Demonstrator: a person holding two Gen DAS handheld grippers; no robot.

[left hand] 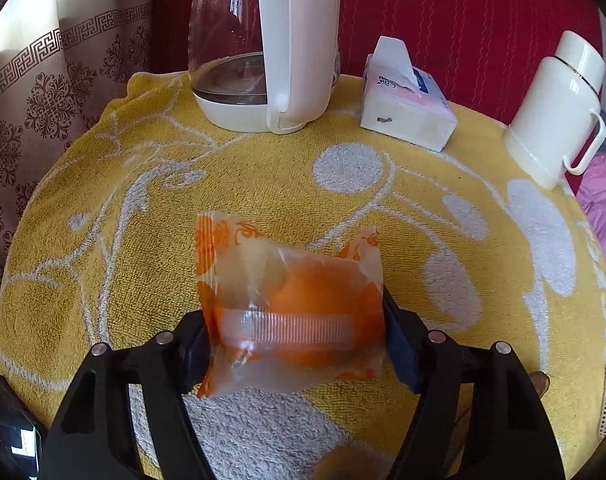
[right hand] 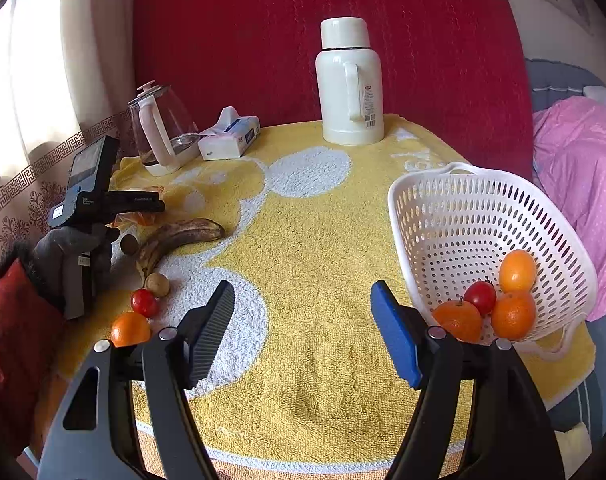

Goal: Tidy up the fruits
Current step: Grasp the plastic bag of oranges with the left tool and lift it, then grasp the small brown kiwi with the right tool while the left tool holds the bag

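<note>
Low in the left wrist view, the left claw [left hand: 297,344] is clamped on the bagged orange [left hand: 299,300] on the counter [left hand: 263,184]. The slippery film crumples; grip across the firm fruit. The right claw [right hand: 303,332] gapes empty.

A home bedroom: towel-covered table [right hand: 303,240] with kettle [left hand: 263,40], thermos [right hand: 349,80], tissues [left hand: 407,104], beside pink bedding [right hand: 579,184].

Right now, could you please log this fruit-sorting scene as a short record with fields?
left hand-held gripper: closed on the bagged orange
right hand-held gripper: open, nothing between its pads
basket: three oranges and one red fruit inside
loose on towel: banana, orange, red fruit, two small brown fruits
</note>
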